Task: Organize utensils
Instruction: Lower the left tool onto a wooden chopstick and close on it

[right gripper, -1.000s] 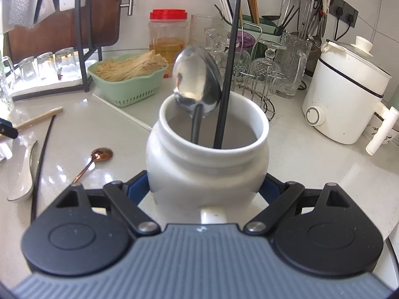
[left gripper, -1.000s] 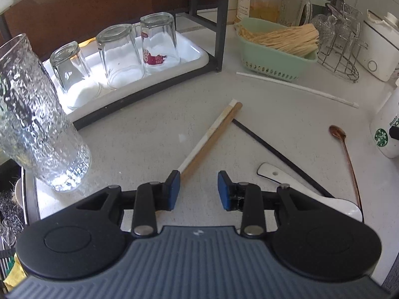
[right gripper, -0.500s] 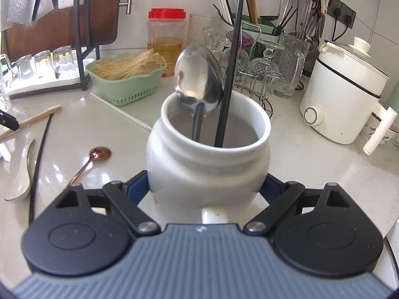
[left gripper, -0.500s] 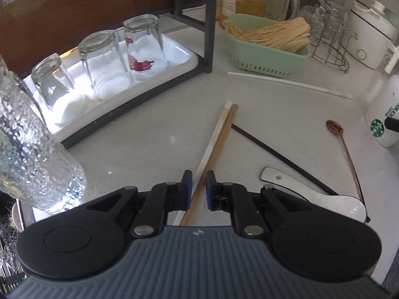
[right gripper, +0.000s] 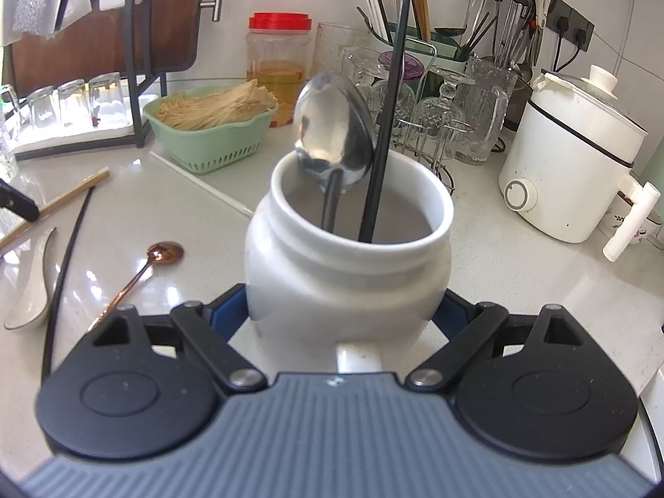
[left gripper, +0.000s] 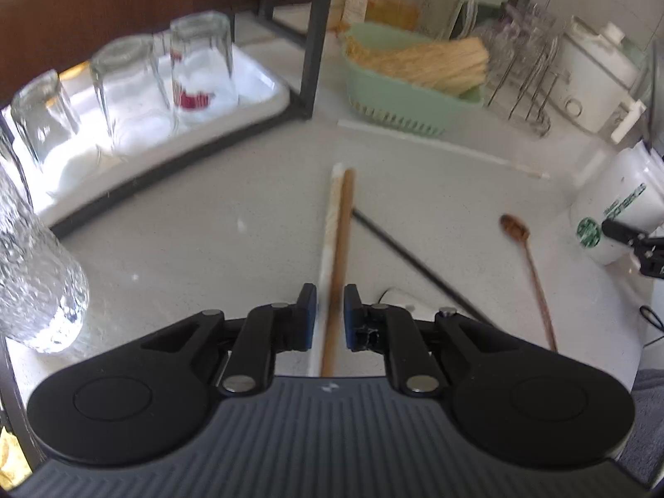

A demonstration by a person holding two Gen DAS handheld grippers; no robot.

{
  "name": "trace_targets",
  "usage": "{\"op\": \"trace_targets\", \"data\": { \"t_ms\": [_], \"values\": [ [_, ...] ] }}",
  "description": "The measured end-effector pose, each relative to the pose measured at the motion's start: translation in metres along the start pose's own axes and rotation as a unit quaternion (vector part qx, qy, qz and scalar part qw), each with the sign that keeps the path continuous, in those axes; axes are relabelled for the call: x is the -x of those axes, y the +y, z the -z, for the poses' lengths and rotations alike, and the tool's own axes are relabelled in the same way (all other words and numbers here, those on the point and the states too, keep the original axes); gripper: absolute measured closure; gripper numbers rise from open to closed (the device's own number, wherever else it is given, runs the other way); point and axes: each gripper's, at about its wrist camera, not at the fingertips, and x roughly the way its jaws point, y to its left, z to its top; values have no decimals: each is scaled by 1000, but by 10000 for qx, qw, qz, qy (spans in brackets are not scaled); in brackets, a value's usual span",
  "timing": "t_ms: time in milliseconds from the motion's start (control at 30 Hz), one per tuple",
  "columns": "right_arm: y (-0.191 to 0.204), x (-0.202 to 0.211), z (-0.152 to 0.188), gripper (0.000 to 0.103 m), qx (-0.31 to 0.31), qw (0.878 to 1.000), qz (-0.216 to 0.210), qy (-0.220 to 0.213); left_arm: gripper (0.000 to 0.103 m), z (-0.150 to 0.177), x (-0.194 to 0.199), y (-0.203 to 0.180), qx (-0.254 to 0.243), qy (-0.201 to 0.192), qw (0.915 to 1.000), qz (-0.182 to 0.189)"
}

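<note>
Left claw (left gripper: 330, 317) seemingly pinches brown chopstick (left gripper: 341, 245); it points away.

Two chopsticks (left gripper: 338, 249) side by side on the counter (left gripper: 207, 249), near ends between the left gripper's (left gripper: 330, 315) jaws. Right of them a thin rod (left gripper: 411, 259), then a small spoon (left gripper: 527, 261). Behind, a basket (left gripper: 398, 101); to the left, three upturned glasses (left gripper: 128, 91) on a tray (left gripper: 265, 91). Standing in the jar (right gripper: 348, 265): a large spoon (right gripper: 332, 133) and a stick (right gripper: 386, 124).

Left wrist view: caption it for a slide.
Left gripper closed around a wooden chopstick on the counter.
</note>
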Motion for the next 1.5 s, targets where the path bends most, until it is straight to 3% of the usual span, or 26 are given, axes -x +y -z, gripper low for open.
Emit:
{"op": "trace_targets", "data": {
  "t_ms": [133,433,633,733,1200,1500],
  "values": [
    [0,0,0,9,15,10000,14,-4,89,-3,6,-10,-175,-277,9995,-16],
    [1,0,0,9,42,10000,19,3,89,-3,-13,-16,-361,-122,9991,-180],
    [1,0,0,9,48,10000,24,1,89,-4,-15,-18,-476,-129,9979,-428],
    [2,0,1,9,62,10000,36,0,88,-6,-11,-20,-532,-184,9956,-753],
    [3,-1,1,9,116,9999,61,4,87,-4,-19,-10,-364,-33,9967,-724],
    [3,-1,2,9,113,9999,62,7,88,-24,-32,-10,-85,14,9963,-853]
  ]
}}
